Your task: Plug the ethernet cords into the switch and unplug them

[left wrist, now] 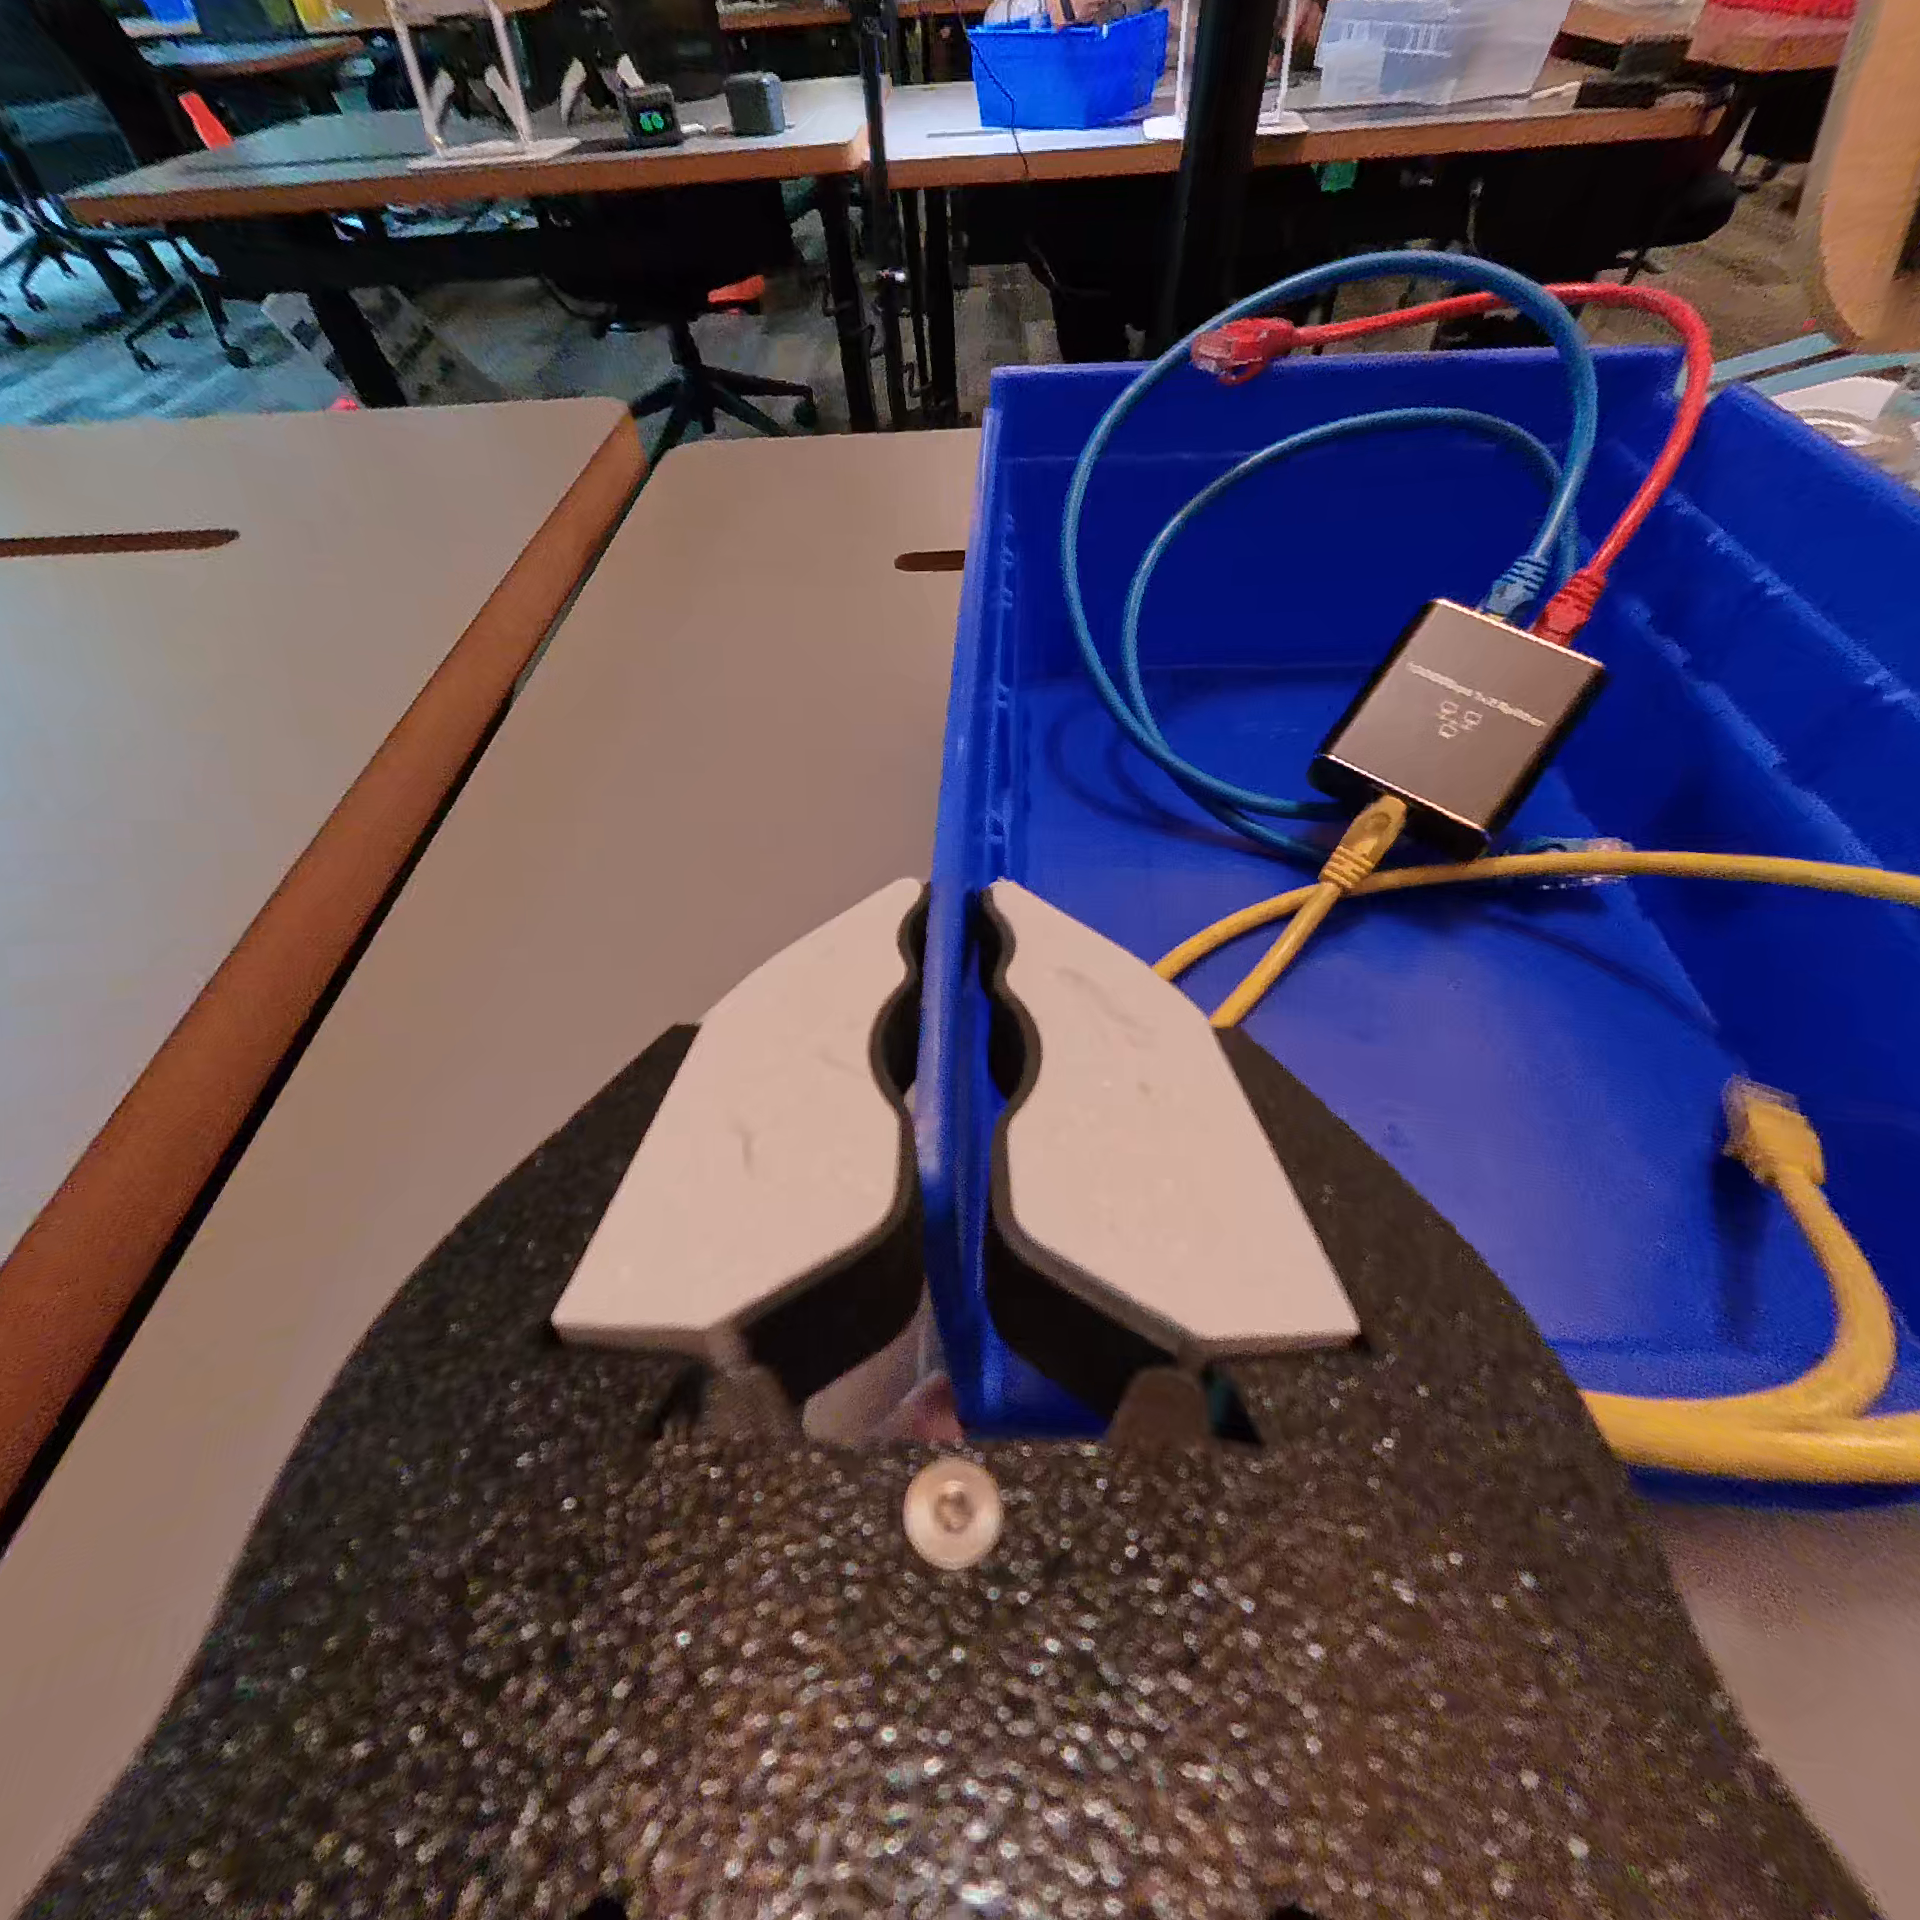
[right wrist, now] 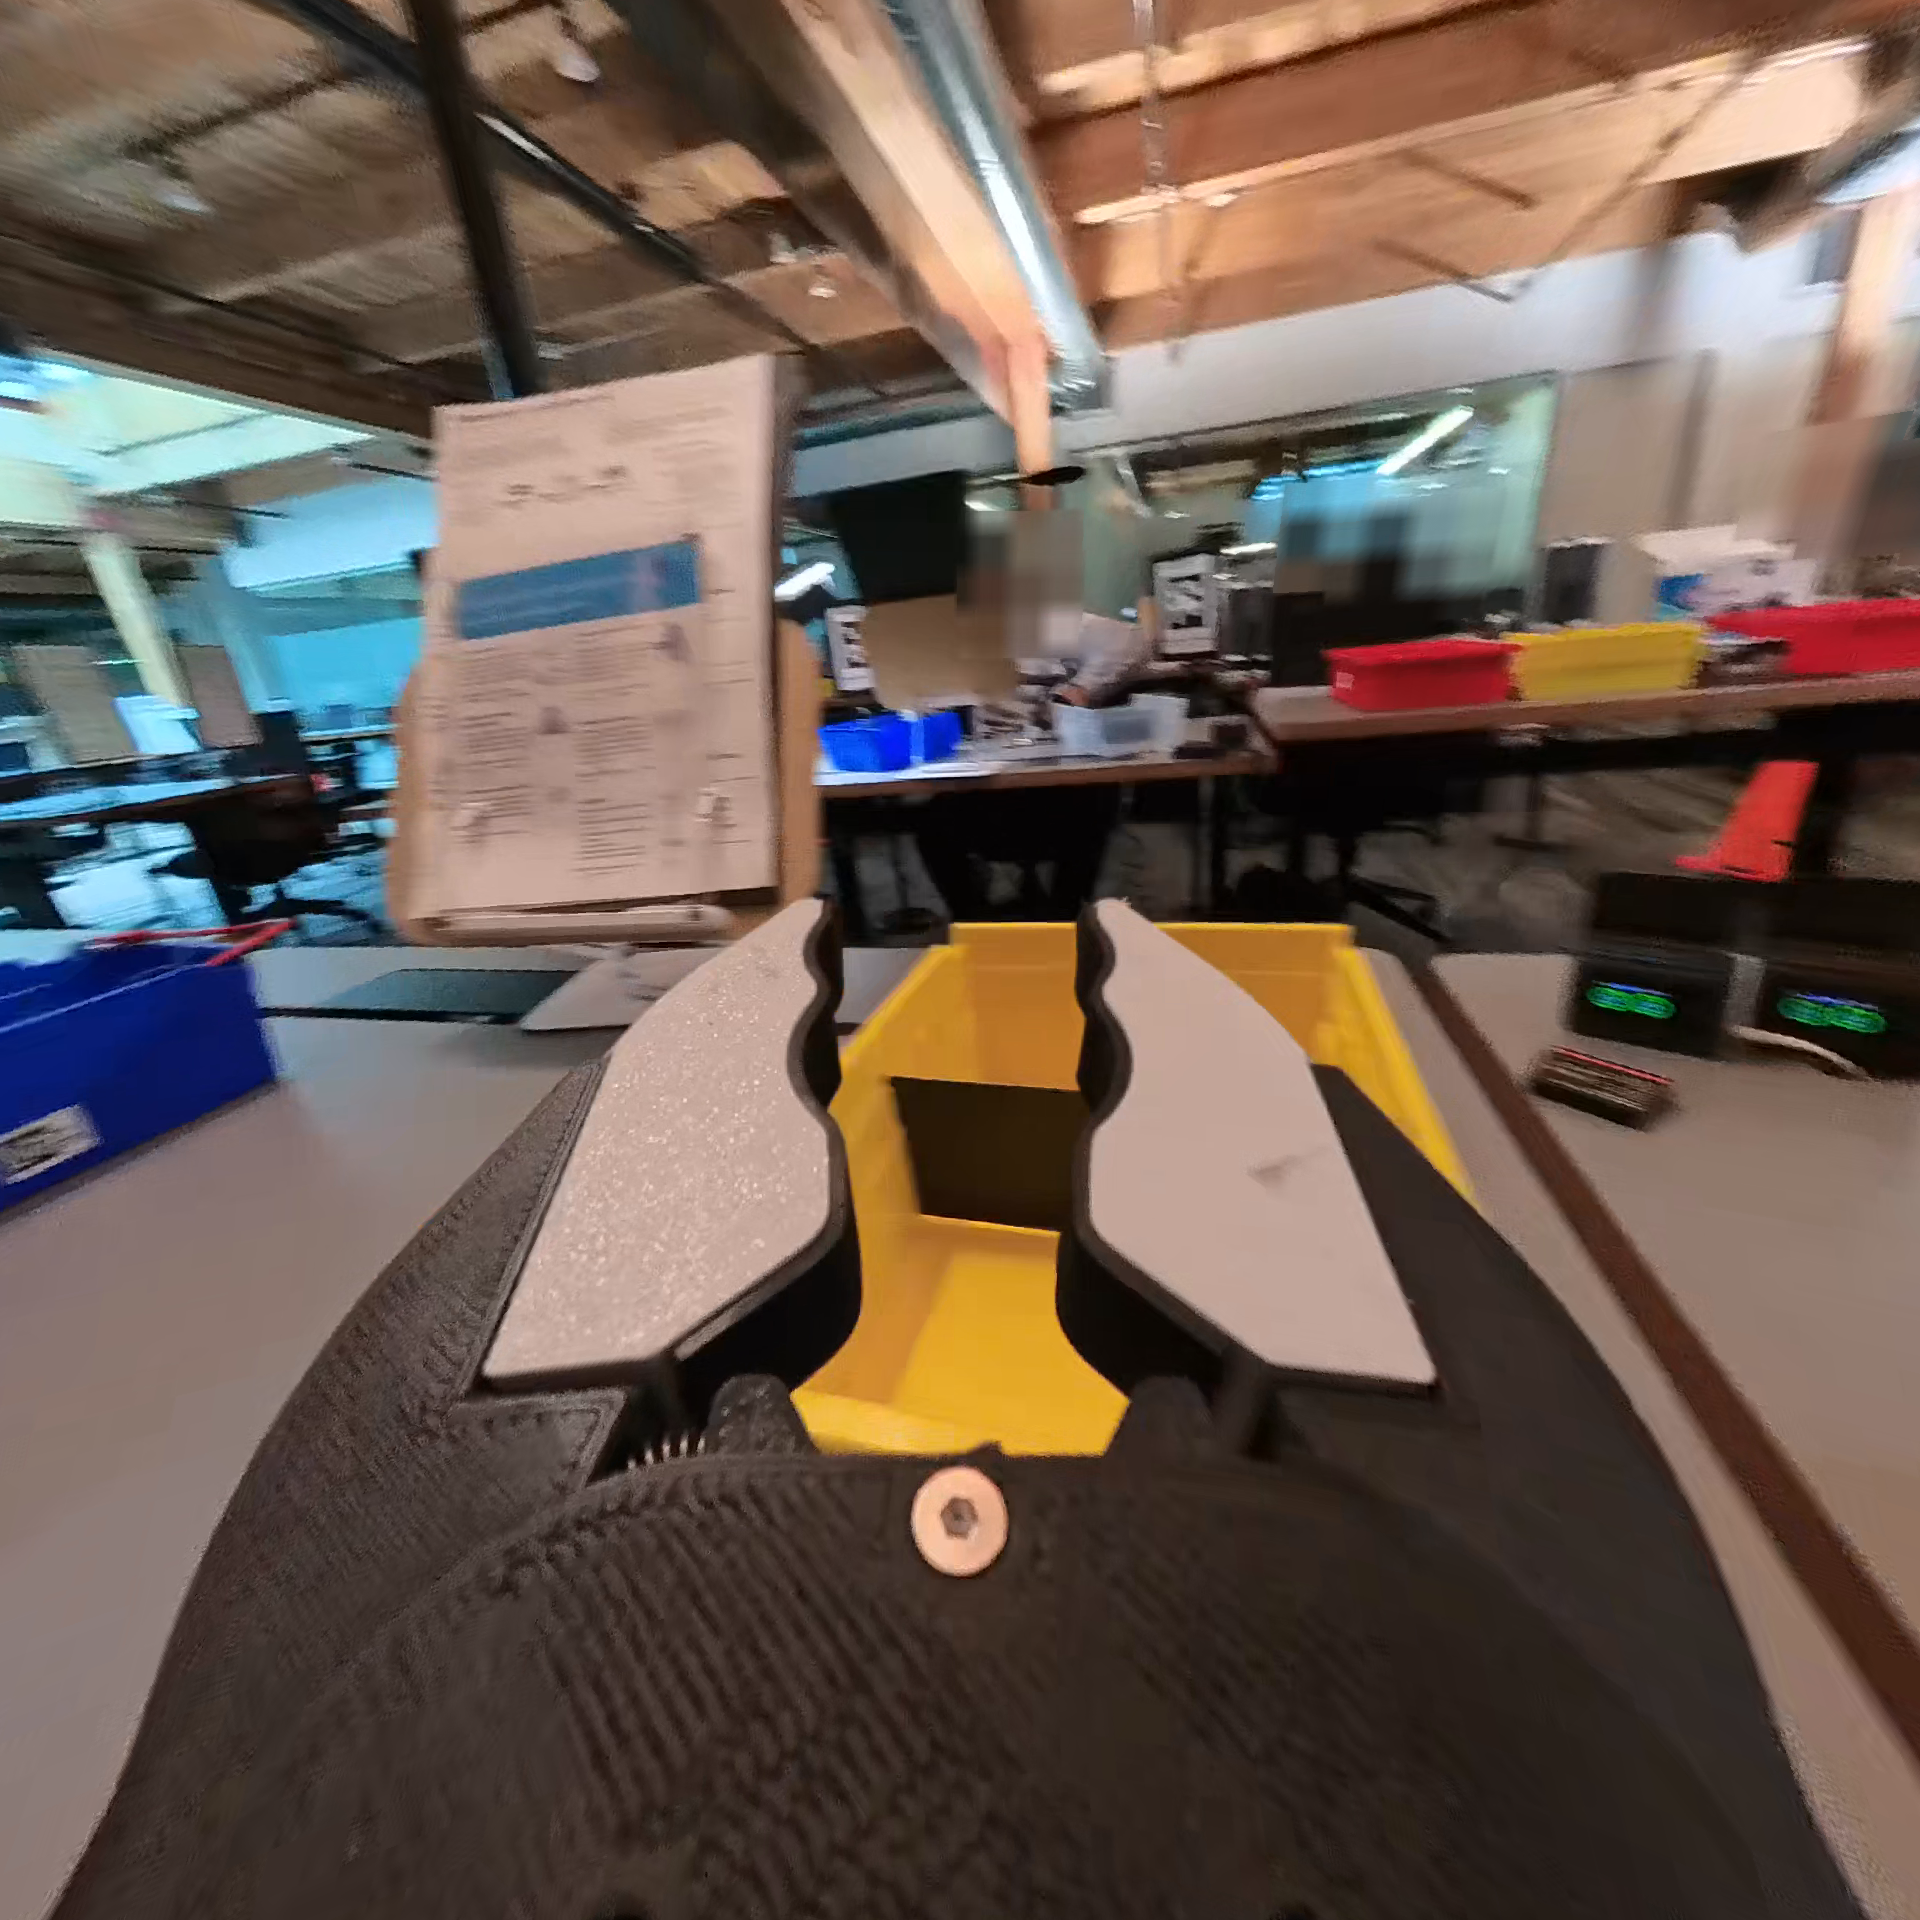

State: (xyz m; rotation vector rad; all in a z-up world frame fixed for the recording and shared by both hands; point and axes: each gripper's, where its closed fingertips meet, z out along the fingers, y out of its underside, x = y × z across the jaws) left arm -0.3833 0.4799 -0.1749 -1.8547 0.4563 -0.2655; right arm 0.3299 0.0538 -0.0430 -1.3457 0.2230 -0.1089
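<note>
Left hand-held gripper [left wrist: 951,904] clamped on blue bin [left wrist: 1351,1039] wall, right hand-held gripper [right wrist: 956,925] parted, empty, grey table [left wrist: 675,779]

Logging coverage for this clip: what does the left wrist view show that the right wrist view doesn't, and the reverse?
Left wrist view only: the switch inside the blue bin, with blue, red and yellow cords plugged in, and the left gripper shut on the bin's wall.

Right wrist view only: the open right gripper over a yellow bin, and a propped paper sheet.

Both: the grey table and the blue bin.
</note>
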